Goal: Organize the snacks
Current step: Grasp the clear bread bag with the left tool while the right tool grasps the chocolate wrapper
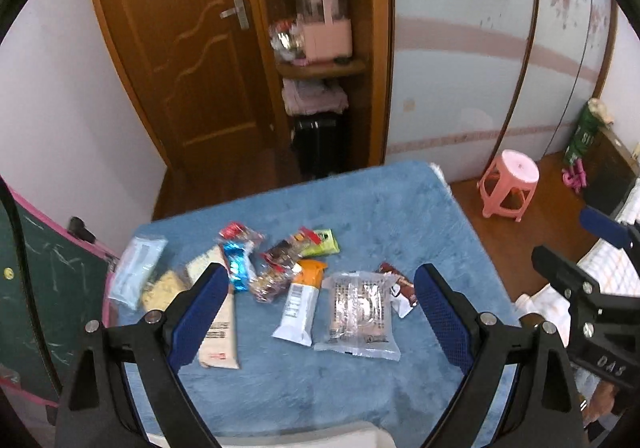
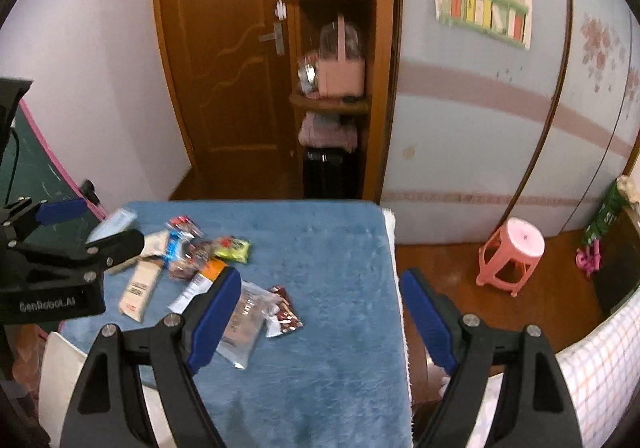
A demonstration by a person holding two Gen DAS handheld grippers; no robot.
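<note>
Several snack packets lie scattered on a blue plush tabletop. Among them are a clear silver packet, an orange-and-white bar, a beige box, a green packet and a brown packet. My left gripper is open and empty above the near side of the pile. My right gripper is open and empty over the table's right part, with the clear packet and brown packet beside its left finger. The left gripper also shows in the right wrist view.
A pink stool stands on the wooden floor to the right. A wooden door and open shelves with a pink basket are behind the table. A green chalkboard leans at the left. A checked cloth lies at the right.
</note>
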